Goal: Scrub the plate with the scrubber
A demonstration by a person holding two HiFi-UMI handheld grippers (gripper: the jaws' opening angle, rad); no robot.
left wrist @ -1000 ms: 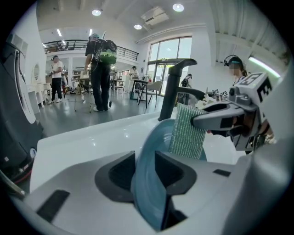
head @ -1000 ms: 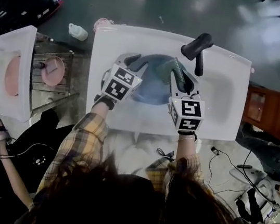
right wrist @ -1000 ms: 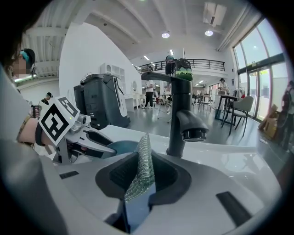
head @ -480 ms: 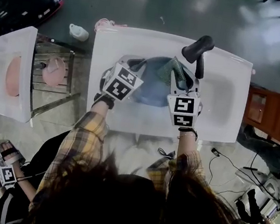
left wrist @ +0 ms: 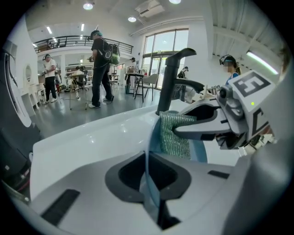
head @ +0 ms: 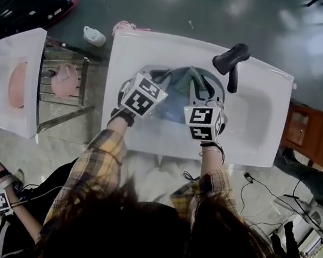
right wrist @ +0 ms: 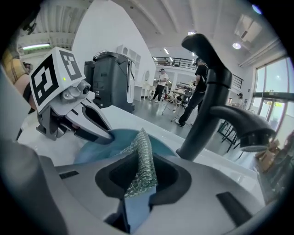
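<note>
— Left gripper [left wrist: 151, 186]: how are its jaws set?
— They have just been closing, and they are pressed onto the rim of the blue plate [left wrist: 198, 151], which is seen edge-on between them.
— And the right gripper [right wrist: 138, 193]?
— It is clamped on a green mesh scrubber [right wrist: 140, 158]. The scrubber is held upright in the jaws, with its far end against the plate's face.
— Where is the plate found?
— It is held tilted over the basin of a white sink [head: 162, 46], between the two grippers and just in front of a black faucet [head: 230, 57].
— What is seen further out?
— A metal rack [head: 82, 91] is set to the left of the sink, with a pink dish [head: 65, 78] in it. A white bottle [head: 94, 36] is seen on the grey floor nearby.
</note>
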